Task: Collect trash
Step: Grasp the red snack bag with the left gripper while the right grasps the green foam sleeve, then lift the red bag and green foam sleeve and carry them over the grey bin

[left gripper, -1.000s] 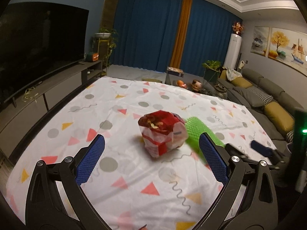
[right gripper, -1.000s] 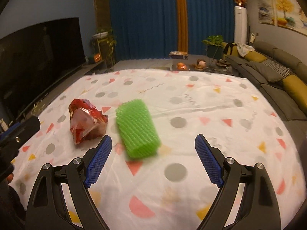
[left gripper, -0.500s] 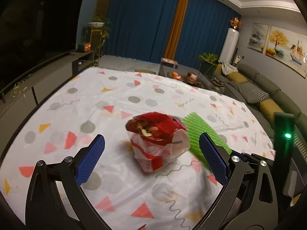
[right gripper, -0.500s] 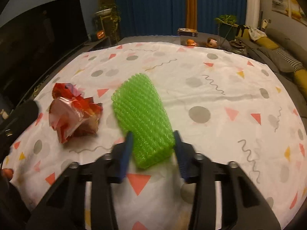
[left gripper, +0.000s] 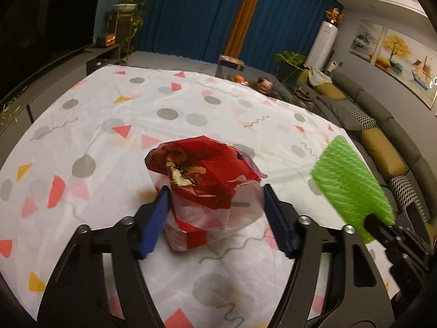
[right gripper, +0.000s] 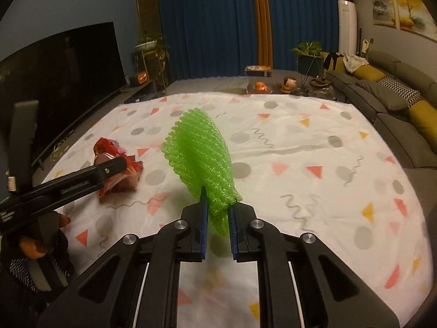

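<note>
A crumpled red and clear plastic wrapper (left gripper: 207, 188) sits on the patterned tablecloth (left gripper: 164, 114). My left gripper (left gripper: 215, 213) has its blue pads against both sides of the wrapper, shut on it. The wrapper also shows in the right wrist view (right gripper: 117, 169), partly behind the left gripper's arm. My right gripper (right gripper: 217, 218) is shut on a green foam net sleeve (right gripper: 202, 158) and holds it lifted above the cloth, squeezed flat at the near end. The sleeve also shows in the left wrist view (left gripper: 352, 188) at the right.
A dark TV (right gripper: 60, 82) on a low cabinet runs along the left. A grey sofa with yellow cushions (right gripper: 396, 93) lies to the right. A low table with small objects (right gripper: 275, 84) and plants stand beyond the table's far edge.
My left gripper moved in and closed on the red wrapper. My right gripper finished closing on the green sleeve and lifted it off the cloth.
</note>
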`<state>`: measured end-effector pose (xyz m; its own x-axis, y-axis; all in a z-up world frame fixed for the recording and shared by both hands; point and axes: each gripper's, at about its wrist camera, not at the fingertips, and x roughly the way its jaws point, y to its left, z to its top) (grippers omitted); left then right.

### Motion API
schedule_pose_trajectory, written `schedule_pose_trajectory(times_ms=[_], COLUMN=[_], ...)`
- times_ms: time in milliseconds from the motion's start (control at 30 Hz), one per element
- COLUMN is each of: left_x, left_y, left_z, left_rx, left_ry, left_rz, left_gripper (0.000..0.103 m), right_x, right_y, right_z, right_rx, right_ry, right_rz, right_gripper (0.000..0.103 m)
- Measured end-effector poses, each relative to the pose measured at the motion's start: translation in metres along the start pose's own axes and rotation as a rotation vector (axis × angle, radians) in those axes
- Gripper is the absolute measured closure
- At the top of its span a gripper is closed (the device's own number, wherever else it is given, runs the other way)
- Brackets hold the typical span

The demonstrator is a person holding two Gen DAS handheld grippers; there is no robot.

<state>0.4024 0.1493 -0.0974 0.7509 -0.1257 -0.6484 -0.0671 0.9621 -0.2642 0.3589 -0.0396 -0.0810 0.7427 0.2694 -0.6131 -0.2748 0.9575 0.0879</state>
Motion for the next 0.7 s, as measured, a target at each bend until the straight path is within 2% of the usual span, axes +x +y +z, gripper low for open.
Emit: schedule_pose_trajectory(times_ms=[133,233,433,700], left_x=[-0.005,-0.009,-0.031,-0.079], left_y=[-0.004,-0.006,-0.014,-0.064], left_z=[-0.004,-0.009,-0.016,-0.033], left_rx=[0.026,0.032,0.035,0.125], left_ry=[-0.012,-0.013,-0.037,-0.092], left_rz=[-0.002,-0.010,-0.047,-0.161], left_gripper=[0.056,0.062,0.066,0.066], right_x=[-0.019,-0.033,-0.062,-0.102], right_y=[-0.009,-0.012,-0.020,-0.039], right_z=[-0.006,-0.011,-0.018,-0.032], right_rx=[0.005,0.007,0.013,0.047], right_ry=[-0.022,-0.037,-0.069,-0.113], right_rz=[-0.005,-0.007,-0.010,-0.033], right_gripper=[0.089,0.089,0.089,0.089])
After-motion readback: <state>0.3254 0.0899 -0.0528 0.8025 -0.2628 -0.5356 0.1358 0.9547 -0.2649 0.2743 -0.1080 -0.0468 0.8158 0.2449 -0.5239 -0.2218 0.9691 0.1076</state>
